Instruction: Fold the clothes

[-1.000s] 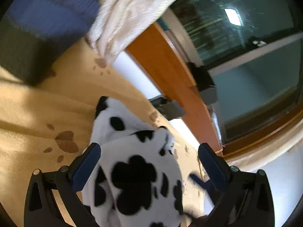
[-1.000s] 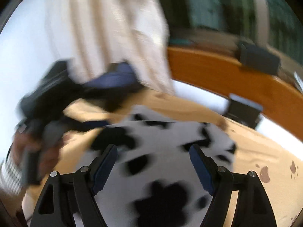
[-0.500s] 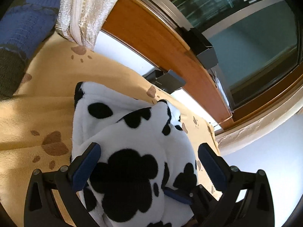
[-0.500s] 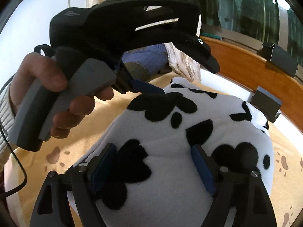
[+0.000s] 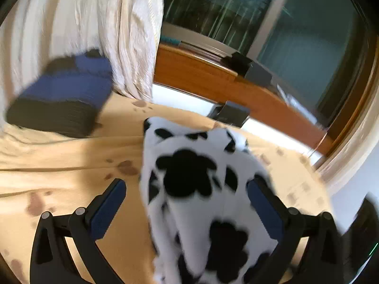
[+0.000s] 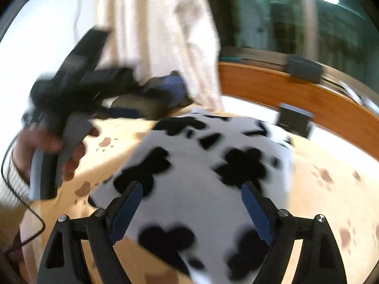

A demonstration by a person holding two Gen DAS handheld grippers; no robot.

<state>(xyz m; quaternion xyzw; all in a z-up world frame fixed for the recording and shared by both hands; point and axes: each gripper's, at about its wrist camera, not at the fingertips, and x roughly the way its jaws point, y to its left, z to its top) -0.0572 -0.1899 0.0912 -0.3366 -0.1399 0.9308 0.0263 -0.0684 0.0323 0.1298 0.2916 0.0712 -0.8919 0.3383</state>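
A folded white fleece garment with black cow spots (image 5: pixel 189 177) lies on a tan bedspread with paw prints (image 5: pixel 59 165). My left gripper (image 5: pixel 187 198) hovers over its near end, open, with the fingers wide on either side; the left finger is clear of the cloth. In the right wrist view the same garment (image 6: pixel 201 165) fills the middle. My right gripper (image 6: pixel 191 203) hangs over it with its jaws opening, the fleece beneath and between the fingers, and neither pad visibly pressing. A hand (image 6: pixel 45 142) holds the left gripper's handle at the left, off the garment.
A folded blue and dark knit (image 5: pixel 61 99) sits at the back left by a cream curtain (image 5: pixel 123 35). A wooden ledge (image 5: pixel 201 75) under a dark window runs behind the bed. One dark box (image 5: pixel 229 114) stands just beyond the garment, another (image 5: pixel 255 73) on the ledge.
The left gripper has pulled away from over the garment toward the left and rolled, so its view now sits level. The right gripper has shifted a little over the garment, its fingers slightly wider.
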